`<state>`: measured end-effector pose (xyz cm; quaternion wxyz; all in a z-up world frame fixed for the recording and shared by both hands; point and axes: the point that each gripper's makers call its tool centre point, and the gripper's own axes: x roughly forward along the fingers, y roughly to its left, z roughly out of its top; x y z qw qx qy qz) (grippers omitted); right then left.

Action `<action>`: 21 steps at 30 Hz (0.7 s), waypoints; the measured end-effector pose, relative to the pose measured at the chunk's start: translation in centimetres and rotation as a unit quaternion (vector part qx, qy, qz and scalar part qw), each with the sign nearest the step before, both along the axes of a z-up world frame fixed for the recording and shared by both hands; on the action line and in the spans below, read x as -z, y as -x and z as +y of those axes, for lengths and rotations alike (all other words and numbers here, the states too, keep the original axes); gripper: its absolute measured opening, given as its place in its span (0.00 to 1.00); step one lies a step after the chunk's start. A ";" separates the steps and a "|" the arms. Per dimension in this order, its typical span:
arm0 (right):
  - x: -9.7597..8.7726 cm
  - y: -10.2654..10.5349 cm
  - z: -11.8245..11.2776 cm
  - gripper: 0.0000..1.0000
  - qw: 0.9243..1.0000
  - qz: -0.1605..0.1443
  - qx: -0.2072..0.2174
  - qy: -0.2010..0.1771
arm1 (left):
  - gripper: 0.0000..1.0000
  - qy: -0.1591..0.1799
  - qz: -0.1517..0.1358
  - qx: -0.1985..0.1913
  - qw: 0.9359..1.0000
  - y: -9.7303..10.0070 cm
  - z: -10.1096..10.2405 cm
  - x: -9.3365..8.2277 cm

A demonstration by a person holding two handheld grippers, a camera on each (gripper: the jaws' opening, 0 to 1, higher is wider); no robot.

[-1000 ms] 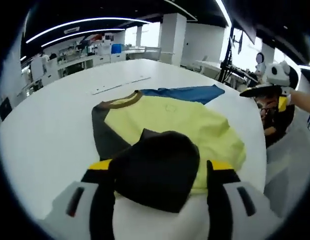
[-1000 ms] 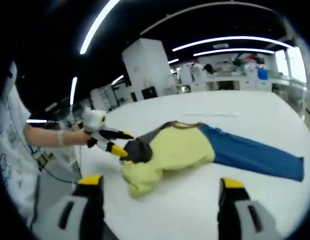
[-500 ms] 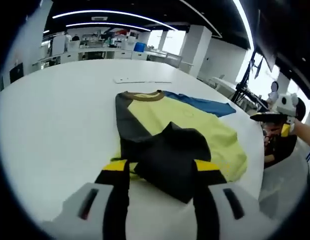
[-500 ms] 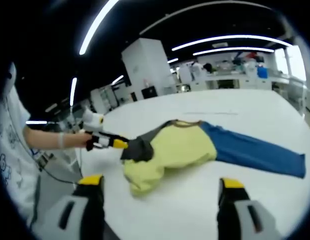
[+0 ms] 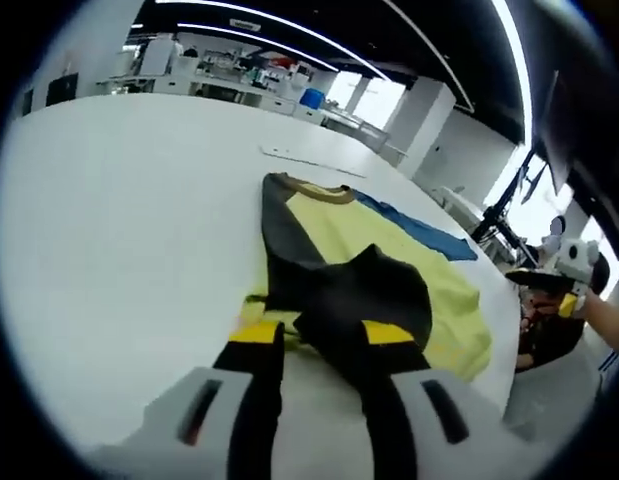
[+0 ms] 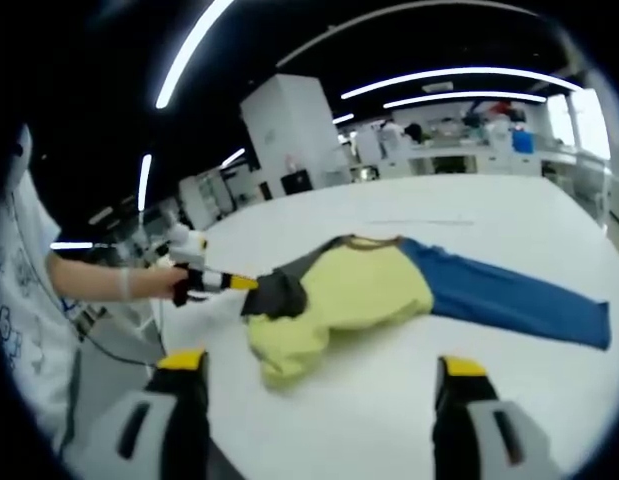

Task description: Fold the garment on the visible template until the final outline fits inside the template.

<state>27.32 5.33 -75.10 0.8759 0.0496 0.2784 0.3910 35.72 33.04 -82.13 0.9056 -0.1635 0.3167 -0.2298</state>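
Observation:
The garment lies on the white table [image 5: 109, 220]: a yellow body [image 5: 409, 255], a brown collar [image 5: 324, 192], a blue sleeve [image 5: 424, 228] and a dark grey sleeve [image 5: 364, 295]. My left gripper [image 5: 324, 332] is shut on the dark sleeve, which is bunched between its yellow-tipped jaws. The right gripper view shows the left gripper [image 6: 217, 283] holding that dark sleeve [image 6: 284, 292] at the left end of the yellow body [image 6: 359, 295], with the blue sleeve [image 6: 514, 302] stretched out right. My right gripper [image 6: 319, 365] is open, hanging short of the garment with nothing between its fingers.
A thin pale strip [image 5: 299, 158] lies on the table beyond the collar. The table's edge [image 6: 204, 395] runs close to the garment's yellow hem. A person's hand [image 6: 154, 285] and printed sleeve [image 6: 19, 300] are at the left. Desks and a pillar [image 6: 289, 140] stand far behind.
My left gripper's jaws have drawn closer together on the dark sleeve. It has pulled the sleeve slightly away from the yellow body. The right gripper has stayed open and still.

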 end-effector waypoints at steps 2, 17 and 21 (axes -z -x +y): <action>0.0 0.0 0.1 0.94 1.000 0.000 0.000 0.000 | 0.18 0.015 0.001 -0.009 1.000 0.0 0.2 -0.2; 0.1 0.1 0.6 0.93 1.000 0.000 -0.006 0.002 | 0.00 0.015 -0.006 -0.013 1.000 1.0 1.1 -0.7; 0.0 0.1 0.8 0.93 1.000 -0.001 -0.008 0.003 | 0.00 0.014 -0.010 -0.019 1.000 1.2 1.9 -1.0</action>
